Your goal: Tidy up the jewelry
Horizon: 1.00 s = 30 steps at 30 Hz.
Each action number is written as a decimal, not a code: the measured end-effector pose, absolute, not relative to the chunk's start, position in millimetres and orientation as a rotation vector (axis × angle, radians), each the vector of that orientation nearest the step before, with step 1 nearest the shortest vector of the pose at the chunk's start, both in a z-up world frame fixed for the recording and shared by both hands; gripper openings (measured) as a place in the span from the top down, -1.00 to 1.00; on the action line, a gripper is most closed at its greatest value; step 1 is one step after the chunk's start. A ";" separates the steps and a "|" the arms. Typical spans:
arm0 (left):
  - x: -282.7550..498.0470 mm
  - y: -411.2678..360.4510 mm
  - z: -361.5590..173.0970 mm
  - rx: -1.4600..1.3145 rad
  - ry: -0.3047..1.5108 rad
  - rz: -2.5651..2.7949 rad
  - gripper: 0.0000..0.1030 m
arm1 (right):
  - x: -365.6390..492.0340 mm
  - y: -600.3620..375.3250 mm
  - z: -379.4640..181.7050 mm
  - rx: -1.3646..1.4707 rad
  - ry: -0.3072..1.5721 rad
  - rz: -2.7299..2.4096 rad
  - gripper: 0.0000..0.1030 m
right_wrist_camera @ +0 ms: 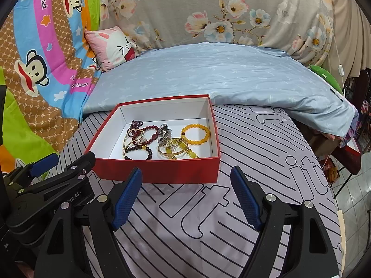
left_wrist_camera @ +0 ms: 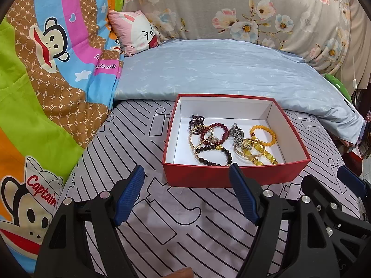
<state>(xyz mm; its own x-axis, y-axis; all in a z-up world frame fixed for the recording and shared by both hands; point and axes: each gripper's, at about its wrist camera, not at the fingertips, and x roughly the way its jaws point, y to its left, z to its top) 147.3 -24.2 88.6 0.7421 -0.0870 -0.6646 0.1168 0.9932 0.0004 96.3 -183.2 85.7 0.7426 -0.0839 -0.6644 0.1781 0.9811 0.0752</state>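
Note:
A red box with a white inside sits on the striped grey sheet; it also shows in the right wrist view. In it lie several bracelets: an orange bead one, dark bead ones, a dark red one, gold and yellow pieces, and a silver clip. My left gripper is open and empty, just in front of the box. My right gripper is open and empty, in front of the box's right corner. Each gripper shows at the edge of the other's view.
A light blue folded quilt lies behind the box. A colourful cartoon monkey blanket is piled on the left, with a pink cushion. A floral cover fills the back. The bed edge drops off on the right.

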 end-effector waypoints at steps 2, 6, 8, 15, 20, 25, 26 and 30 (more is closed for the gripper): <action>148.1 -24.6 88.4 0.046 0.726 -0.109 -0.39 | 95.3 -182.9 85.5 0.137 0.720 -0.144 -0.47; 148.7 -24.4 88.2 0.045 0.725 -0.105 -0.39 | 94.9 -182.4 85.4 0.137 0.721 -0.146 -0.49; 148.2 -24.0 88.2 0.045 0.719 -0.097 -0.39 | 93.9 -182.2 85.7 0.134 0.721 -0.147 -0.49; 148.8 -22.6 84.9 0.041 0.728 -0.089 -0.39 | 93.3 -185.8 82.9 0.133 0.727 -0.143 -0.49; 148.8 -22.7 82.6 0.048 0.731 -0.078 -0.39 | 96.6 -182.8 82.6 0.123 0.733 -0.142 -0.49; 147.6 -23.7 81.8 0.059 0.727 -0.072 -0.39 | 96.7 -182.7 81.5 0.123 0.736 -0.143 -0.49; 147.8 -24.1 81.8 0.059 0.729 -0.072 -0.39 | 96.8 -182.3 81.7 0.124 0.736 -0.142 -0.49; 147.6 -25.3 81.4 0.071 0.729 -0.070 -0.38 | 95.9 -182.5 79.4 0.126 0.741 -0.141 -0.49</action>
